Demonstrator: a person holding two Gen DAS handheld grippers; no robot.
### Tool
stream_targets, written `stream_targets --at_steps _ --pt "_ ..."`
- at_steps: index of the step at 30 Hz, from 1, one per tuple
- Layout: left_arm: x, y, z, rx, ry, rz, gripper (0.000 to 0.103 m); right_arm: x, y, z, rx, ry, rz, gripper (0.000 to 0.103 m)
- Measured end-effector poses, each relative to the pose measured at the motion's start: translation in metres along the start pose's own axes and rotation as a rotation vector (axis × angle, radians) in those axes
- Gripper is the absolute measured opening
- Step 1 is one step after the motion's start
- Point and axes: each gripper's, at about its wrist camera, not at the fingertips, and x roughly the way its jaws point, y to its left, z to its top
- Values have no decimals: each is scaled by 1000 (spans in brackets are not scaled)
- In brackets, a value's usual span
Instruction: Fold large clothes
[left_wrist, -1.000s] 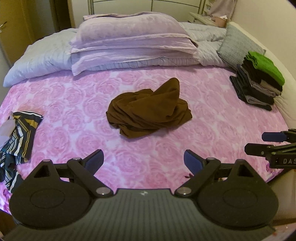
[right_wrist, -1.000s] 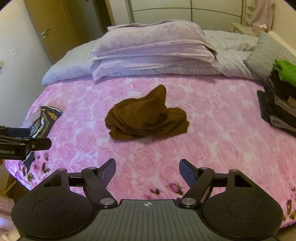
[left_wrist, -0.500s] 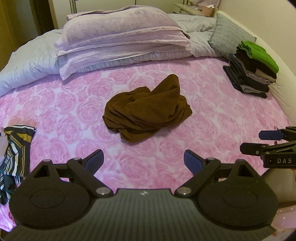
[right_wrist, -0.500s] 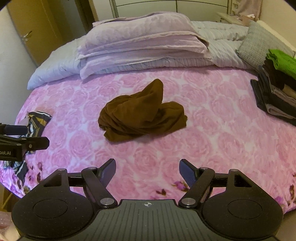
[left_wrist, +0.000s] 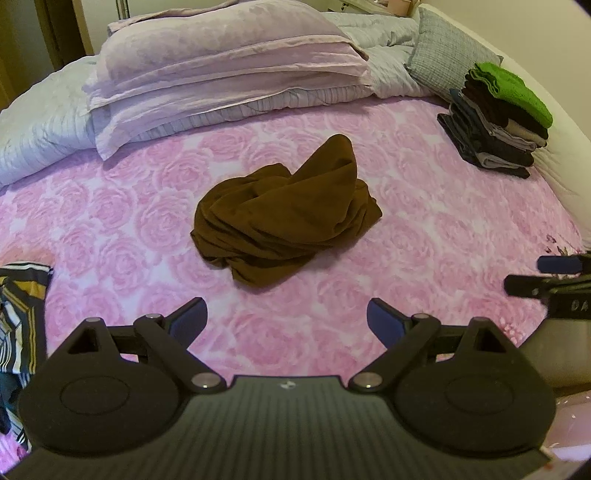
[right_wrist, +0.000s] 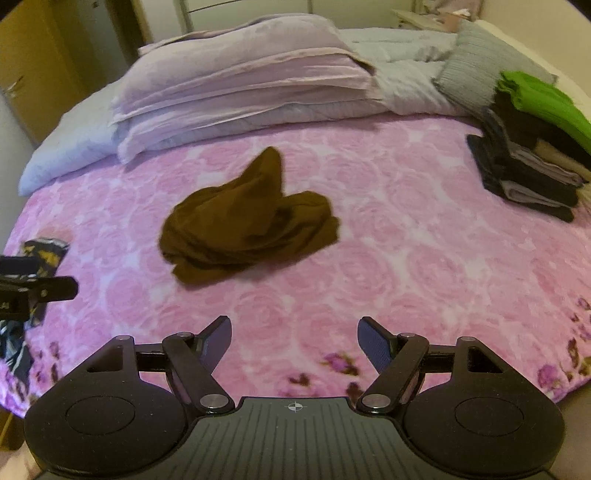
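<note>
Both tools gape empty before the brown garment (left_wrist: 284, 214); right view looks blurrier.

On the pink rose-print bed (left_wrist: 424, 229) lie a crumpled brown garment (left_wrist: 284, 214), folded clothes stack (left_wrist: 495, 122), pillows (left_wrist: 221, 66) and striped cloth (left_wrist: 22, 306).

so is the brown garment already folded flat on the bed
No, the brown garment lies in a crumpled heap on the pink bedspread, one part peaking upward.
</note>
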Motion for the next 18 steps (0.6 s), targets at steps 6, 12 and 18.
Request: stream_targets --at_steps 6,12,18 --pt "57 -11 8 34 -8 26 91 18 -55 14 52 19 -83 72" --pt "140 -37 45 145 -52 15 91 36 -122 22 132 47 -191 72" --pt "214 -70 98 214 -138 -1 91 52 -174 10 174 129 -278 72"
